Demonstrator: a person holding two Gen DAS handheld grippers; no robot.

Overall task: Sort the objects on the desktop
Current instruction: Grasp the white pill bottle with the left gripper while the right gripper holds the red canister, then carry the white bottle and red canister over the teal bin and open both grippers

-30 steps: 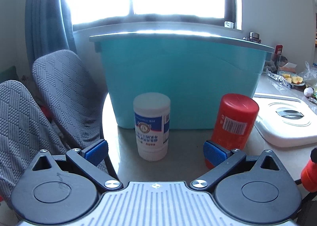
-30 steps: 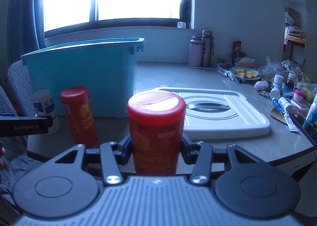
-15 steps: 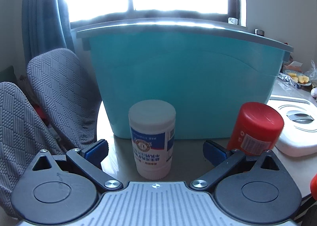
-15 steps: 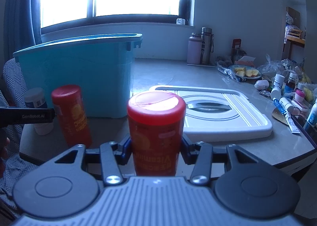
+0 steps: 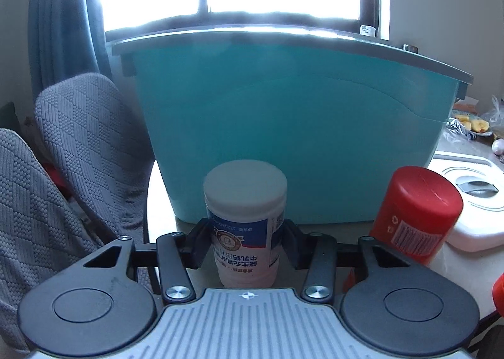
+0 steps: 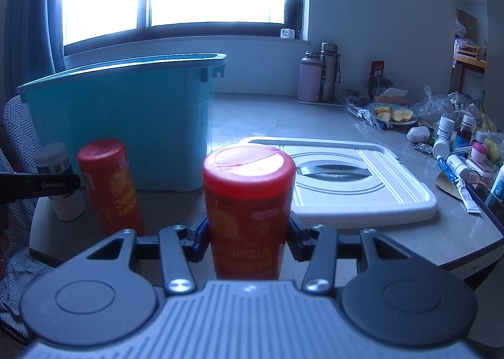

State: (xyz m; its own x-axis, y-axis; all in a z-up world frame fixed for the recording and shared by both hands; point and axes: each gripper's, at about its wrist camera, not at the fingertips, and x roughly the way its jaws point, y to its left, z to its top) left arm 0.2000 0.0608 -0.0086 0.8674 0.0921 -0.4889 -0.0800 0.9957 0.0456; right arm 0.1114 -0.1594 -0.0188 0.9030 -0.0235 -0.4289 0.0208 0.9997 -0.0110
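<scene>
My left gripper [image 5: 245, 244] is shut on a white bottle [image 5: 245, 201] with a blue label, which stands upside down on the table's near edge. A red tube [image 5: 412, 217] stands just right of it. Behind both is a large teal bin [image 5: 299, 125]. My right gripper [image 6: 249, 234] is shut on a second red tube [image 6: 249, 201], label upside down. In the right wrist view the first red tube [image 6: 110, 185], the white bottle [image 6: 61, 182] and the teal bin [image 6: 126, 119] lie to the left.
A white bin lid [image 6: 352, 179] lies flat on the table right of the bin. Small bottles, tubes and a fruit plate [image 6: 393, 116] crowd the far right. Two flasks [image 6: 318, 77] stand at the wall. Grey chair backs [image 5: 82, 144] sit left of the table.
My left gripper has moved forward around the white bottle and closed on it. The right gripper still holds its red tube and has shifted slightly.
</scene>
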